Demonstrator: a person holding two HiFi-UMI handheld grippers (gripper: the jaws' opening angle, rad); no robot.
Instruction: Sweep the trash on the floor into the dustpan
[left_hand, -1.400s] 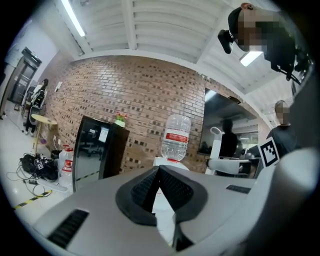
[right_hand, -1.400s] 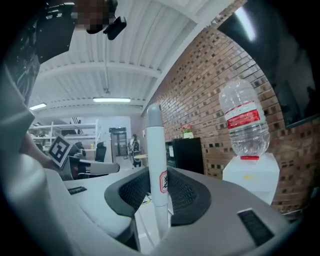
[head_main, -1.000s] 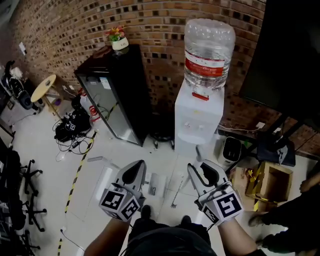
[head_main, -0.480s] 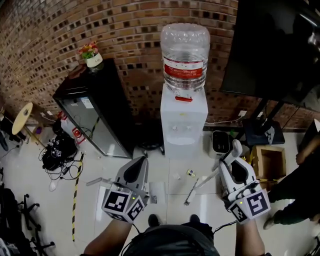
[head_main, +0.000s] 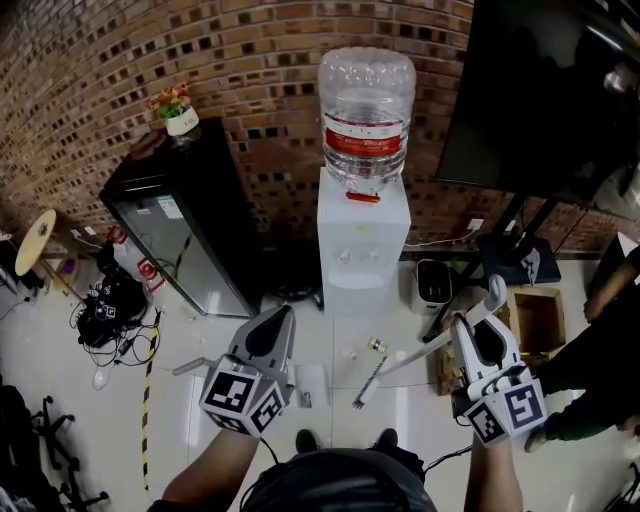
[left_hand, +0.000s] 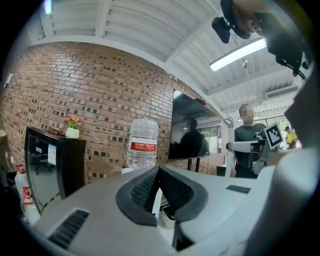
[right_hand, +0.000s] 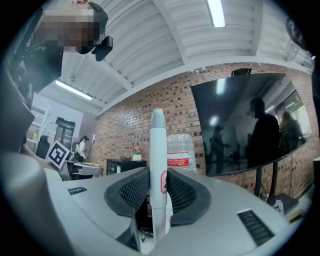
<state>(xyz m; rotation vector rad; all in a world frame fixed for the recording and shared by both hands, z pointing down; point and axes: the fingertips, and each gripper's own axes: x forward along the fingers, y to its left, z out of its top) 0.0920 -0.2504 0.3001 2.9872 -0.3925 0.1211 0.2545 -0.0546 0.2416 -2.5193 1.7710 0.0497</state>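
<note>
Head view, looking steeply down: a person stands on a pale tiled floor (head_main: 215, 320) before a brick wall. The left gripper (head_main: 275, 330) hovers over the floor, its jaws together and gripping nothing. The right gripper (head_main: 478, 340) is clamped on the handle of a broom (head_main: 405, 360). The handle's rounded top sticks up past the jaws, and its shaft slants down and left to the brush head (head_main: 362, 390), which sits low by the floor. Just beyond the brush head lies a small piece of trash (head_main: 378, 346), near the foot of a white water dispenser (head_main: 362, 250). A pale flat rectangle (head_main: 313, 385) lies just right of the left gripper; I cannot tell whether it is the dustpan. A black cabinet (head_main: 185, 235) stands left of the dispenser, and a dark screen (head_main: 545, 100) hangs to the right.

Left gripper view: the left gripper (left_hand: 159, 172) has its two ribbed pads meeting at the tips, with nothing held. Beyond are the water dispenser (left_hand: 142, 142), the screen (left_hand: 192, 132) and a standing person (left_hand: 246, 145).

Right gripper view: the right gripper (right_hand: 159, 187) presses both pads against the broom (right_hand: 157, 150), whose white handle stands upright and carries a red-edged label.
</note>
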